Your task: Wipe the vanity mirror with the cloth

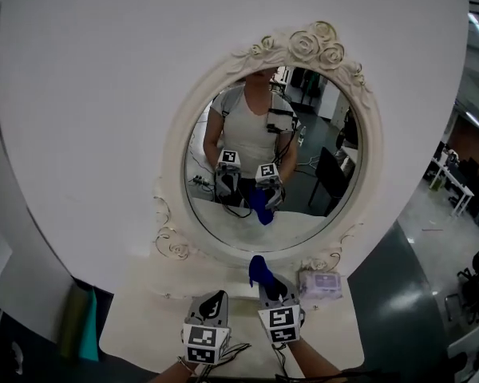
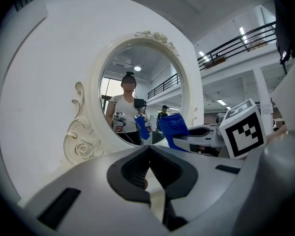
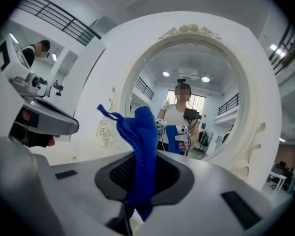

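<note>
An oval vanity mirror (image 1: 275, 166) in an ornate cream frame stands against a white wall. Its glass reflects a person holding both grippers. My right gripper (image 1: 267, 280) is shut on a blue cloth (image 1: 261, 270), which sticks up from the jaws just below the mirror's lower rim. In the right gripper view the blue cloth (image 3: 140, 156) hangs pinched between the jaws, with the mirror (image 3: 191, 112) ahead. My left gripper (image 1: 213, 304) sits beside it, shut with nothing in it. The left gripper view shows the mirror (image 2: 137, 90) ahead and the cloth (image 2: 173, 127) to the right.
The mirror stands on a pale tabletop (image 1: 144, 317). A pack of wipes (image 1: 319, 284) lies to the right of the right gripper near the frame's foot. A teal and olive object (image 1: 80, 325) leans at the table's left. Open floor with desks lies to the right.
</note>
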A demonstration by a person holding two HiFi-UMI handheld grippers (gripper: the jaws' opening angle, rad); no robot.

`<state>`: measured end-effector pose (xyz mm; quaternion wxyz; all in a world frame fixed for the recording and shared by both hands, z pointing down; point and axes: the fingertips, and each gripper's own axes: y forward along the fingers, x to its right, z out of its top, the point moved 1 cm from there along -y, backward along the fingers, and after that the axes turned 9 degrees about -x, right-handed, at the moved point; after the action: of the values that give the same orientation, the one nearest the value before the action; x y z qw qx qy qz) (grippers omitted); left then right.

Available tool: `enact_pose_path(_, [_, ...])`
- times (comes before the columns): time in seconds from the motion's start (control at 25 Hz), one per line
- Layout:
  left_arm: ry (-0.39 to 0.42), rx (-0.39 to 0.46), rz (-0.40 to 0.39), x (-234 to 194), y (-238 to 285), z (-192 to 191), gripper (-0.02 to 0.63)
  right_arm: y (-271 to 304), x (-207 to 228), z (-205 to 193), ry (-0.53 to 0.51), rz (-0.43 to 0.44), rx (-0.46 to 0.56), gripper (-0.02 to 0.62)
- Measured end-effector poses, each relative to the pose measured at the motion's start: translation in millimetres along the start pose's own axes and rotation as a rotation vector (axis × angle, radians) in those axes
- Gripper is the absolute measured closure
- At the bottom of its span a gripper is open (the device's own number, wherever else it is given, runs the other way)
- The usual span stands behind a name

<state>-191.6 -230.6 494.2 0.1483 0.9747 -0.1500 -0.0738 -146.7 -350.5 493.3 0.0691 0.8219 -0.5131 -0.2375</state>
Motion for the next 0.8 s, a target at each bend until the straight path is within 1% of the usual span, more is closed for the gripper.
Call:
enact_pose_path(0.12, [0.026,0.017,-0.024,6.7,-20.2,-6.7,0.597,-26.5,1.2,-14.0,0.123,-0.047,-0.016,0.525])
enact_pose_path(0.2, [0.01,0.03,-0.056,12.6,-28.4,-12.5,0.597,-43.3,1.3,-23.3,0.185,-0.064,-0.028,0.525])
enact_pose_path(0.36, [-0.031,0.025,-0.122,25.2,-34.4,-27.5,0.597,-69.9,-0.8,-42.7,0.245,-0.086,-0.056,0.525])
enact_pose_path(0.48, [-0.042,0.008,-0.148,30.3,-34.0,-38.5,0.597,-83.9,5.6,-55.8,0.29,-0.121,-0.072,0.525])
enact_pose_path(0.56, [-0.047,0.003,-0.15,30.6,-34.7,-42.6,0.597,-88.8,11.5,-61.9,0.334,-0.138,-0.076,0.525])
enact_pose_path(0.64, [-0.052,0.008,-0.136,27.6,-37.9,-43.0,0.597,-92.3,15.3,-64.9,0.366,-0.143,-0.072,0.525])
enact_pose_path(0.8, [-0.047,0.024,-0.067,16.0,-47.2,-43.9,0.597,-99.1,17.0,-64.0,0.378,-0.135,-0.051,0.525])
